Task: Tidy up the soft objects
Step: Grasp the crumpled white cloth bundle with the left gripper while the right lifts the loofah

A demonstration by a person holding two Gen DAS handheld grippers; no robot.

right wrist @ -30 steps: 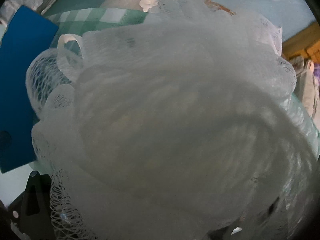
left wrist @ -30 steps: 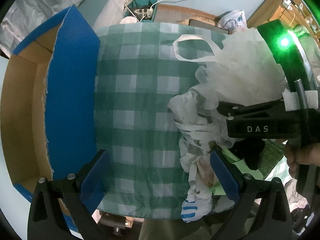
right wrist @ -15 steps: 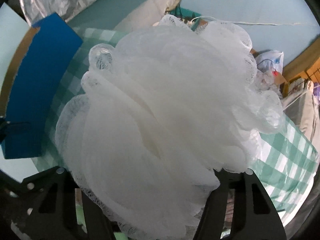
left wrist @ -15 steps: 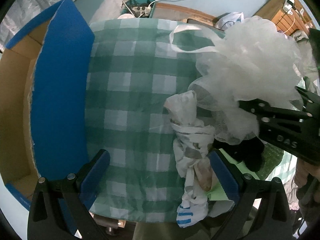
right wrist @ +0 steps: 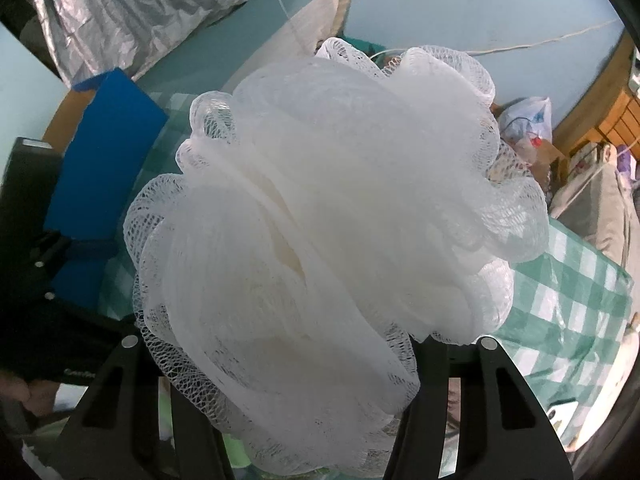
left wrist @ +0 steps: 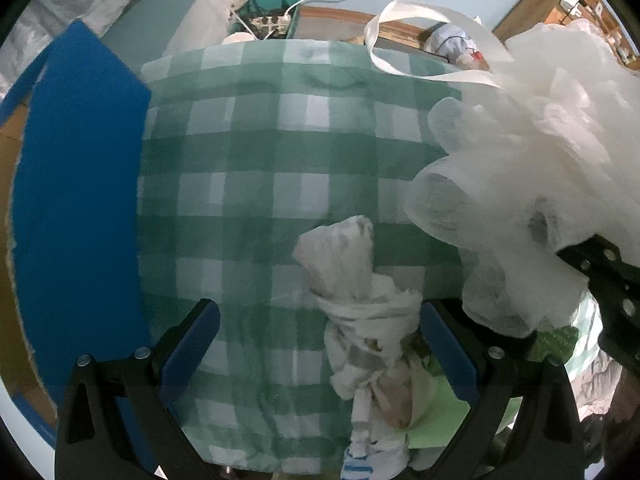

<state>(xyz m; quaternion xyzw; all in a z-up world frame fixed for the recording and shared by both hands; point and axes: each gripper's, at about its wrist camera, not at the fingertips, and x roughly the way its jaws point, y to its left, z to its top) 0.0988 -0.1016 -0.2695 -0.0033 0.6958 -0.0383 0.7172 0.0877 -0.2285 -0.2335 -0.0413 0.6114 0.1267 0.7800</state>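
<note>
A white mesh bath pouf [right wrist: 328,248] fills the right wrist view, held between the fingers of my right gripper [right wrist: 316,408], which is shut on it. In the left wrist view the pouf [left wrist: 532,168] hangs at the right, above the table, with its white ribbon loop [left wrist: 420,40] sticking up. A knotted white cloth bundle [left wrist: 360,320] lies on the green checked tablecloth [left wrist: 260,184]. My left gripper [left wrist: 320,344] is open and empty, its blue pads either side of the cloth's near end.
A cardboard box with blue flaps [left wrist: 76,208] stands at the table's left edge; it also shows in the right wrist view [right wrist: 104,152]. A light green item [left wrist: 436,416] lies under the cloth bundle. Clutter, cables and wooden furniture lie beyond the table.
My right gripper has lifted the pouf up and to the right, off the table. The left gripper has stayed open and shifted slightly; the box flap now sits further left in its view.
</note>
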